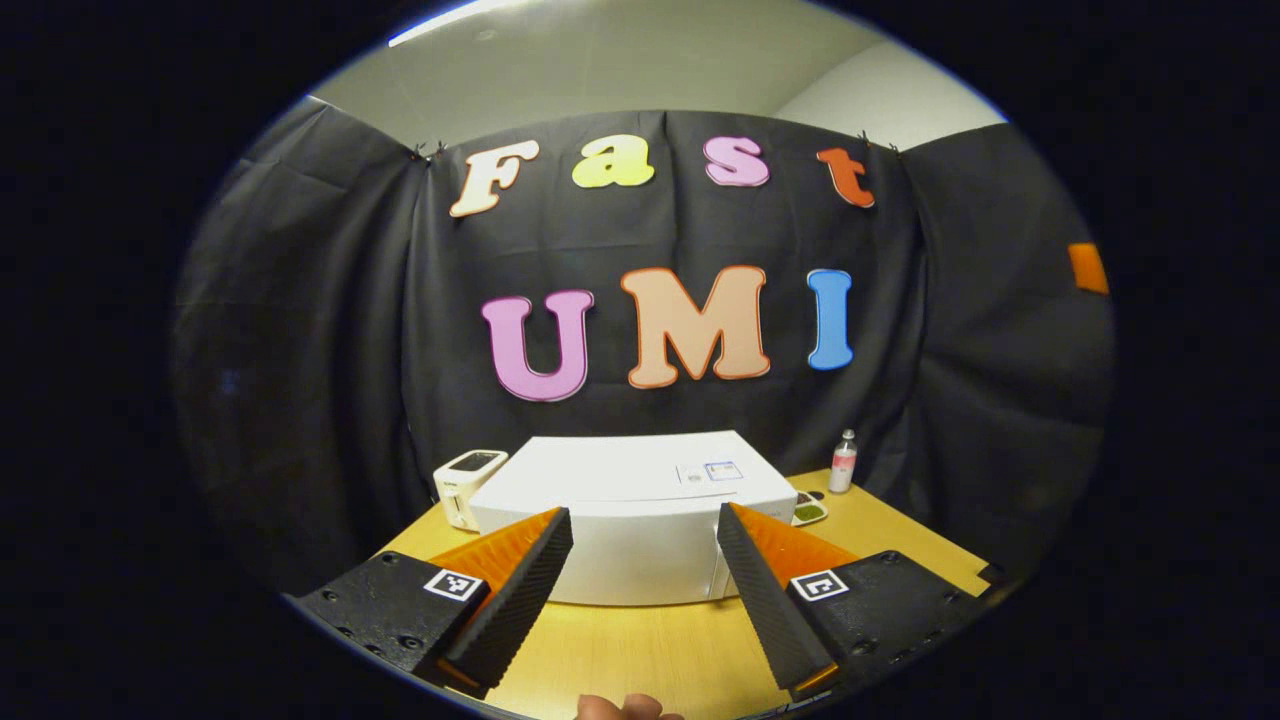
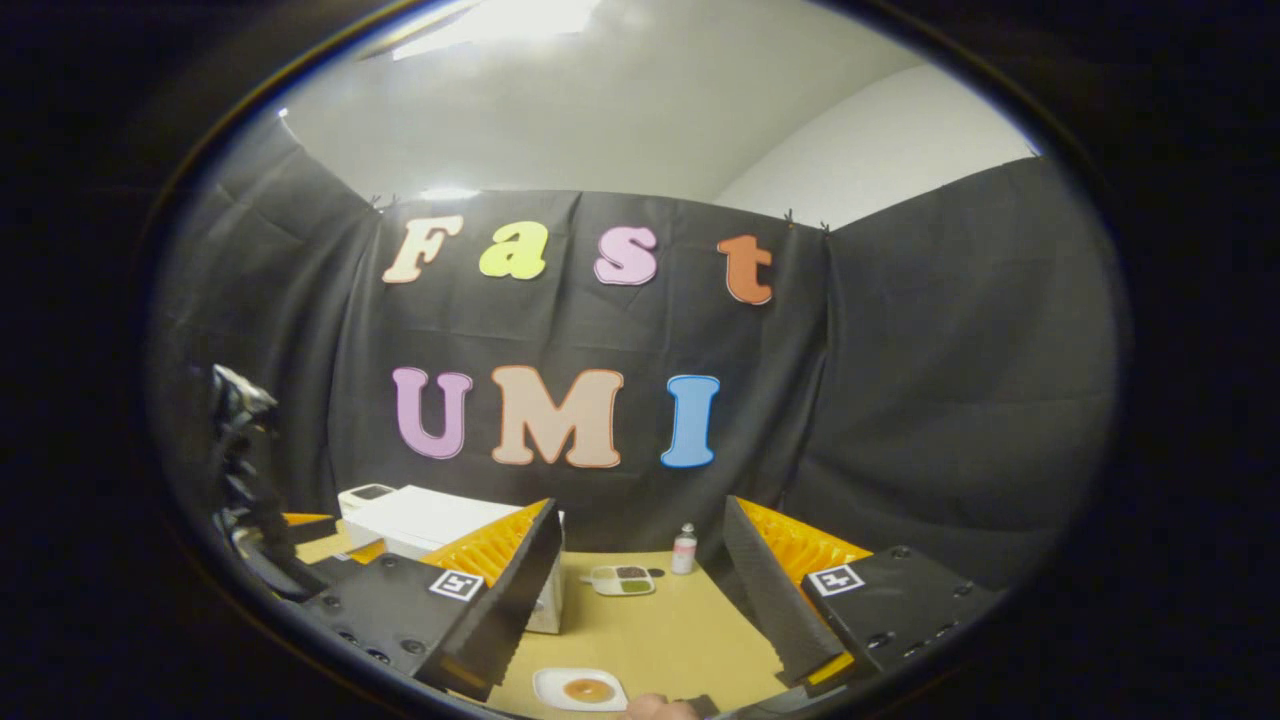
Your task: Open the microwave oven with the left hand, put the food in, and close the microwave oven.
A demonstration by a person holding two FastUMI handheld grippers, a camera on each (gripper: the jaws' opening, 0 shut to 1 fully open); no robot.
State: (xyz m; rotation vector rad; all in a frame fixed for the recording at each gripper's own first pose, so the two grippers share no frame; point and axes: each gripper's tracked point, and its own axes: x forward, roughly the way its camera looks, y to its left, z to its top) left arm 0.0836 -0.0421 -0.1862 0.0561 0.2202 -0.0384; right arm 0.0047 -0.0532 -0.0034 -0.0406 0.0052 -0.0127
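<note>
A white microwave oven (image 1: 635, 515) stands shut on the wooden table (image 1: 640, 655), straight ahead of my left gripper (image 1: 645, 525), which is open with nothing between its fingers and held some way in front of it. In the right gripper view the microwave (image 2: 430, 530) sits at the left, partly behind my right gripper's left finger. My right gripper (image 2: 640, 520) is open and holds nothing. The food, an orange-brown round piece on a white plate (image 2: 580, 689), lies on the table just below and between its fingers. The left gripper (image 2: 250, 490) shows at the far left edge.
A small white device (image 1: 465, 485) stands left of the microwave. To its right lie a small tray with green and dark portions (image 1: 808, 510) and a small bottle (image 1: 844, 462). These also appear as the tray (image 2: 622, 579) and bottle (image 2: 685, 549). Black cloth walls the booth.
</note>
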